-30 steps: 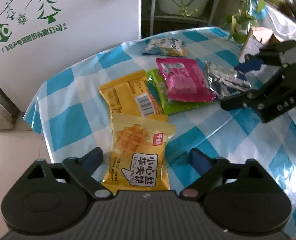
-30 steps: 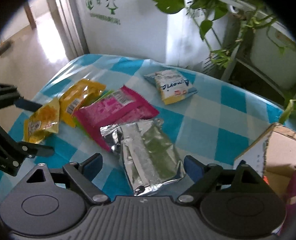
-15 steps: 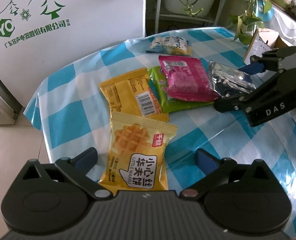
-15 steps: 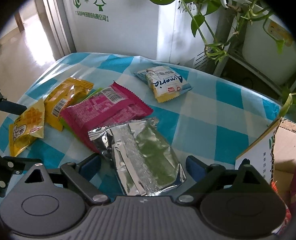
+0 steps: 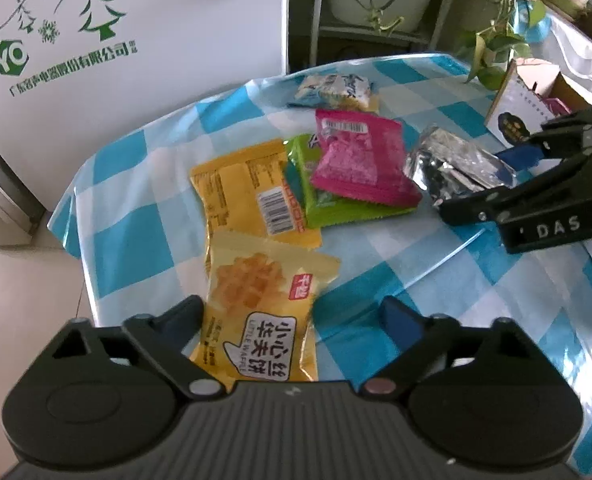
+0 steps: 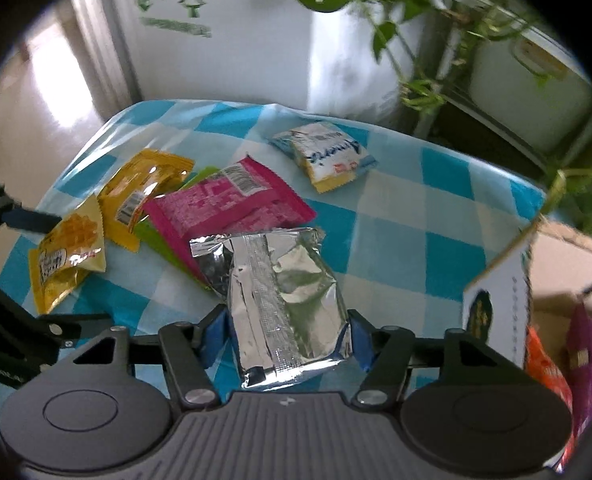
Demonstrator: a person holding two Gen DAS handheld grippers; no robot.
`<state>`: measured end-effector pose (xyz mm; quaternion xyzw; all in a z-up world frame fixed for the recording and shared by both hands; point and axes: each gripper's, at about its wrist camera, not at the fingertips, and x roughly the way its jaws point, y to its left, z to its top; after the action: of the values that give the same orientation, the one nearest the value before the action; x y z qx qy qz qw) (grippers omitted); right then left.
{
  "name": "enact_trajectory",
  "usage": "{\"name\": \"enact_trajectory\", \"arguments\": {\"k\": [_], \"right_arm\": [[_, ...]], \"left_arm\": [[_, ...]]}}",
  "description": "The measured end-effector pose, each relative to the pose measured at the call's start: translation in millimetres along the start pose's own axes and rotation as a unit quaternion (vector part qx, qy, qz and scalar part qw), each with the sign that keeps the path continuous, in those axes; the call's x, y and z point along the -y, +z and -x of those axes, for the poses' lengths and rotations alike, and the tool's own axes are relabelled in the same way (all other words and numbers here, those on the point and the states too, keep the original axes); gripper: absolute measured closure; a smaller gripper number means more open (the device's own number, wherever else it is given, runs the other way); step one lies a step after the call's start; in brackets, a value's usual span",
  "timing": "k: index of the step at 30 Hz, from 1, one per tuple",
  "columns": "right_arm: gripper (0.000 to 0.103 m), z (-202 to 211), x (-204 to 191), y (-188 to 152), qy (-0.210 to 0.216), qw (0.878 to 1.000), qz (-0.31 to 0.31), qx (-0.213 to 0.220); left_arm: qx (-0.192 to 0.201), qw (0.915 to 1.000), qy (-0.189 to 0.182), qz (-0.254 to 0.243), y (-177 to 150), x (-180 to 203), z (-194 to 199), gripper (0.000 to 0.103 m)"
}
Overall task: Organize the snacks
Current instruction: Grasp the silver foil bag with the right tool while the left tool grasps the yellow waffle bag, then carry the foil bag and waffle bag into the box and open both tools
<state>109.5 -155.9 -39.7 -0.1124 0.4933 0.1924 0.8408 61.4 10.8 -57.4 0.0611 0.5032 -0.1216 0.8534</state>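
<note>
Right wrist view: we see foil pack (image 6: 284,304) lying on worktop (image 6: 400,248), long axis running away from us along fingers, near end between right gripper (image 6: 286,334) jaws; jaws just been closing, pads now pressing pack's side edges. Box (image 6: 504,304) just right, likely drop spot. Left gripper (image 5: 292,320) jaws unclenched, narrowing around waffle pack (image 5: 262,312), right pad clear

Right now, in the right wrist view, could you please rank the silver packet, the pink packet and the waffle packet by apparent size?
1. silver packet, though it is nearest the camera
2. pink packet
3. waffle packet
</note>
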Motion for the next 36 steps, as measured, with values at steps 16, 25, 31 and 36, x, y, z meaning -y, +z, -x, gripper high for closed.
{"name": "enact_trajectory", "arguments": {"k": [16,25,31,36], "right_arm": [[0.035,76,7,-26,-0.002,0.993,-0.116,0.039],[0.035,90,11,-30,0.010,0.990,-0.129,0.062],[0.035,96,12,-24,0.016,0.989,-0.127,0.077],[0.035,104,16,-24,0.011,0.988,-0.127,0.091]], "left_arm": [[0.007,0.9997,-0.011,0.019,3,-4,15,0.054],[0.047,0.9968,-0.034,0.055,9,-2,41,0.054],[0.079,0.9941,-0.026,0.070,16,2,56,0.054],[0.106,0.9915,-0.007,0.075,22,7,66,0.054]]}}
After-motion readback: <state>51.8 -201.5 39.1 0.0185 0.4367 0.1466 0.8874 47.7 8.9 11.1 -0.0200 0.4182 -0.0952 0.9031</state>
